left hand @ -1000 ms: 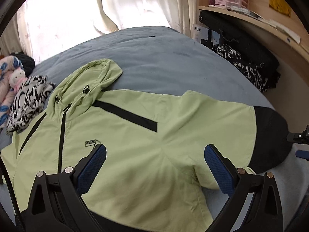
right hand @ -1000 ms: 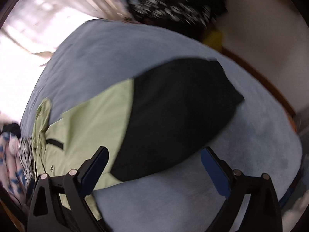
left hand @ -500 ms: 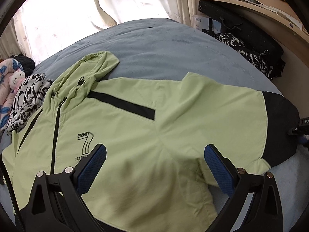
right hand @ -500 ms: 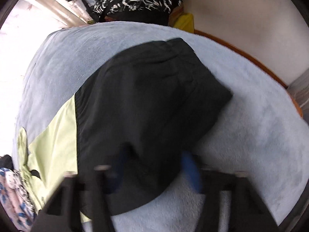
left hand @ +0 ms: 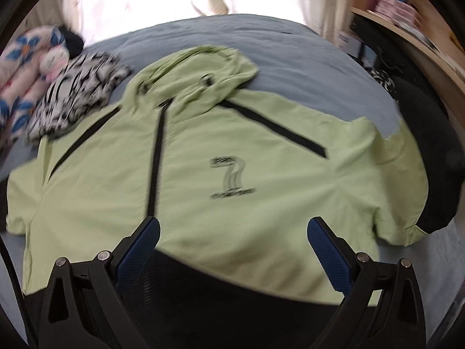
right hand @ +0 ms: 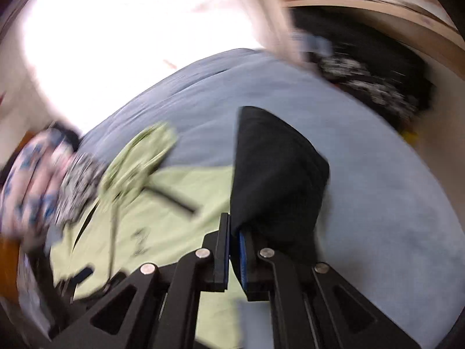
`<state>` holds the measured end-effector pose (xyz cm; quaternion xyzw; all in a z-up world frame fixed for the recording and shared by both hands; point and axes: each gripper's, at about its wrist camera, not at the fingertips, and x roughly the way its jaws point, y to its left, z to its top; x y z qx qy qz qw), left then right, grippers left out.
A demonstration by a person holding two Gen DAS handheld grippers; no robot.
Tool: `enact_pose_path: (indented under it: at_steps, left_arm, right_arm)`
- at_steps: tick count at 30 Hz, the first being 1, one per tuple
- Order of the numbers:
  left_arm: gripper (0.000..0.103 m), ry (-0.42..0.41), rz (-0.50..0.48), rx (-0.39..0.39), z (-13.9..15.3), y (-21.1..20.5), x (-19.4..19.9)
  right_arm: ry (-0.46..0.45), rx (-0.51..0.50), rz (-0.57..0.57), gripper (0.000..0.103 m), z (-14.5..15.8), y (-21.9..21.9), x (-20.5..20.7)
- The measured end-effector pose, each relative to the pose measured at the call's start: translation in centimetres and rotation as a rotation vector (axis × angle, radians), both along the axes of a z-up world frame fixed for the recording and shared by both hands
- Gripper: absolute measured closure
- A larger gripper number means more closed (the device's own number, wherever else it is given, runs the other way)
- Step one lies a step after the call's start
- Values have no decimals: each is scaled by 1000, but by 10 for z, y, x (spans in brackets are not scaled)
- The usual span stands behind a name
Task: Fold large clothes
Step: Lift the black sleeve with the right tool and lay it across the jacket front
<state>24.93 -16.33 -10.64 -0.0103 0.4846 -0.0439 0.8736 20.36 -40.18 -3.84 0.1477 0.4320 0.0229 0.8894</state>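
A light green hooded jacket (left hand: 232, 157) with black stripes, a black zip and a "7" logo lies flat on the grey-blue bed (left hand: 290, 46), hood at the far side. My left gripper (left hand: 232, 232) is open and empty above its lower hem. In the right wrist view the jacket (right hand: 162, 221) shows blurred at the left. My right gripper (right hand: 234, 232) is shut on the jacket's black sleeve end (right hand: 276, 174), which stands lifted off the bed. That black sleeve end (left hand: 436, 174) also shows at the right in the left wrist view.
A black-and-white patterned garment (left hand: 75, 93) and a floral soft toy (left hand: 29, 64) lie at the bed's left. A wooden shelf (left hand: 407, 37) with boxes and dark bags (left hand: 412, 93) runs along the right. Bright curtains (left hand: 145, 0) hang behind the bed.
My right gripper closed on the black sleeve end and lifted it, swinging toward the jacket. My left gripper shifted left, now centred over the jacket's front and logo.
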Motion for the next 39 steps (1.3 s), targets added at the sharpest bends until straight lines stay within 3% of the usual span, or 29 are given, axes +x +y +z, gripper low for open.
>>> enact_pose_path:
  at_steps: [6,9,12,18,26,31,39]
  left_arm:
    - [3,61,-1,-55,-20,45,-3]
    - [4,104,-43,-132,-29,51,-4]
    - [4,124,-80,-201,-33,48,-5]
    - [4,120,-139,-265,-30,29,-10]
    - [4,93,-242,-178,-23,-23,-17]
    - [4,83,-319,-132,-24,-68,-19]
    - [4,27,-356,79,-43,-140,-8]
  right_arm:
    - [196,-103,157,93,-78,77,0]
    - [251,-150,160,74,-104,82,-14]
    - [214,-169,168,55,-98,80,-38]
    - [146,-192,200,54,-85,94,-57]
    - [130,-46,-18,54,-88,63,-72]
    - [143,21,-79,54,-94,36,-84]
    - [137,65,-117,54,-98,14,-94]
